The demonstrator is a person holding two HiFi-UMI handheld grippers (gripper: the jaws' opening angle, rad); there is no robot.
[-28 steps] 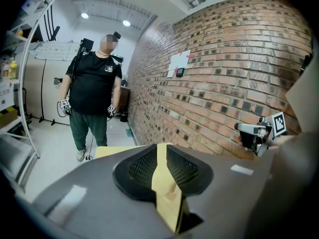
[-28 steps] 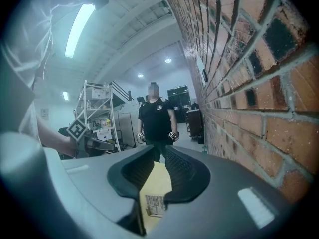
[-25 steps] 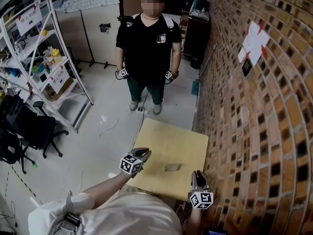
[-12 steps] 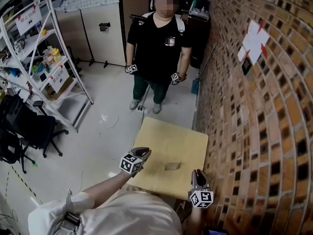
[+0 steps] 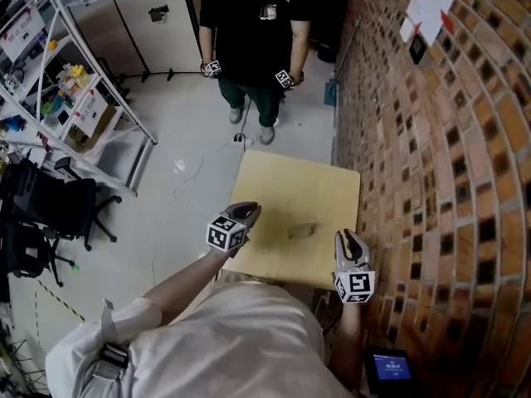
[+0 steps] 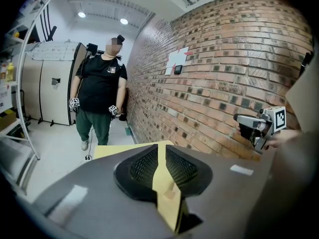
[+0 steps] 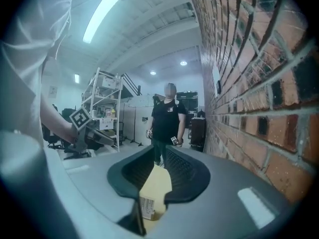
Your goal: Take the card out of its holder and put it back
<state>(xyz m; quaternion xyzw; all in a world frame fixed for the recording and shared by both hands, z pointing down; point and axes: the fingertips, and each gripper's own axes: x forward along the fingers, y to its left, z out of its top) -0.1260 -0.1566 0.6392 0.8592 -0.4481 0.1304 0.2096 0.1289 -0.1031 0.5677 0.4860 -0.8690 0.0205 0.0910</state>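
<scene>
At the far left a white shelf rack (image 5: 66, 81) stands on the floor, with a dark chair (image 5: 50, 214) in front of it. Your left hand-held gripper (image 5: 247, 212) hangs over the left edge of the tabletop (image 5: 282, 181), near its near-left corner, tilted a little downward. Its jaws have just been closing and now leave only a narrow slit. Nothing sits between the pads, and the slit shows only the tabletop with the card holder (image 5: 301, 231) lying farther off. Beyond the far edge a person (image 5: 253, 31) in a dark shirt stands facing you, with a marker cube at each hand. The card holder lies flat on the tabletop, roughly midway between the left and right edges and somewhat closer to the near edge. It is between your two grippers and touches neither. The card is too small to tell apart from the holder. Your right hand-held gripper (image 5: 346, 239) is over the near-right corner, pointing almost level along the right edge. Its jaws stand apart and grip nothing, and a small pale labelled piece shows low in the gap on the tabletop. A brick wall (image 5: 448, 139) runs close along the right edge, with papers (image 5: 423, 7) pinned to it.
</scene>
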